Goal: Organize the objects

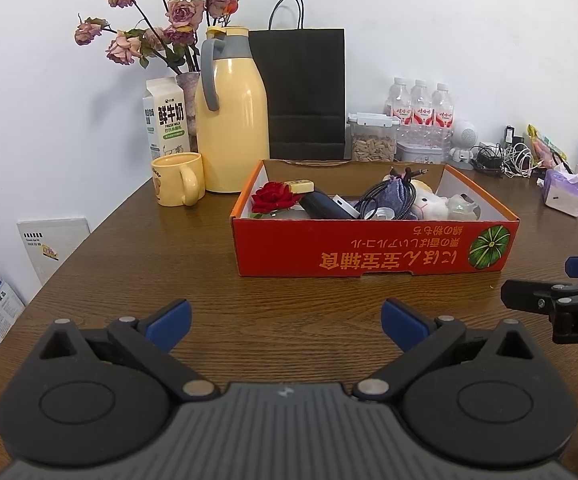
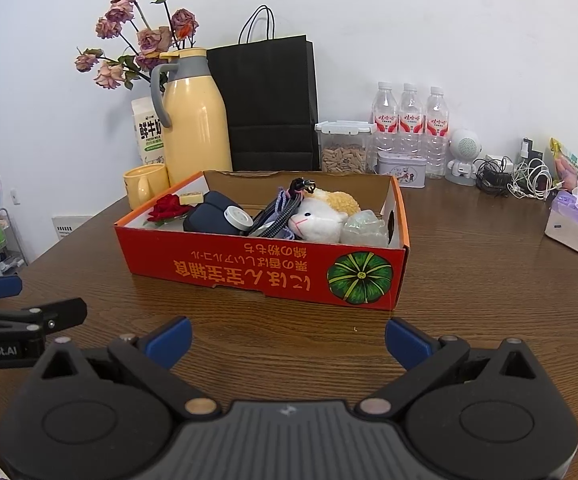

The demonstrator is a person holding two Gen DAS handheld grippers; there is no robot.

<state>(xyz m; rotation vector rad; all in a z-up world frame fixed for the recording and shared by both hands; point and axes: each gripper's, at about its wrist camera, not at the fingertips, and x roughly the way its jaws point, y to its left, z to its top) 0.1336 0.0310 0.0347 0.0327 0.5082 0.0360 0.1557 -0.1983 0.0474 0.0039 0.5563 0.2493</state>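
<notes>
A red cardboard box (image 1: 373,248) (image 2: 265,276) sits on the wooden table (image 1: 273,312) (image 2: 469,280). Inside lie a red fabric rose (image 1: 273,196) (image 2: 168,207), a small yellow block (image 1: 299,186) (image 2: 190,198), a dark blue case (image 1: 323,205) (image 2: 209,216), a braided cable (image 1: 385,196) (image 2: 277,216), a white plush toy (image 1: 429,202) (image 2: 319,220) and a clear crinkled item (image 1: 463,204) (image 2: 363,226). My left gripper (image 1: 287,326) stands open in front of the box, holding nothing. My right gripper (image 2: 289,342) is open too, near the box's front right corner, with nothing between its fingers.
Along the wall stand a yellow mug (image 1: 177,178), a milk carton (image 1: 165,120), a vase of dried roses (image 1: 157,36), a yellow thermos (image 1: 231,120), a black paper bag (image 1: 301,92), a seed container (image 1: 373,138), water bottles (image 1: 421,110), a white speaker figure (image 2: 463,156), tangled chargers (image 2: 517,178) and tissues (image 2: 573,224).
</notes>
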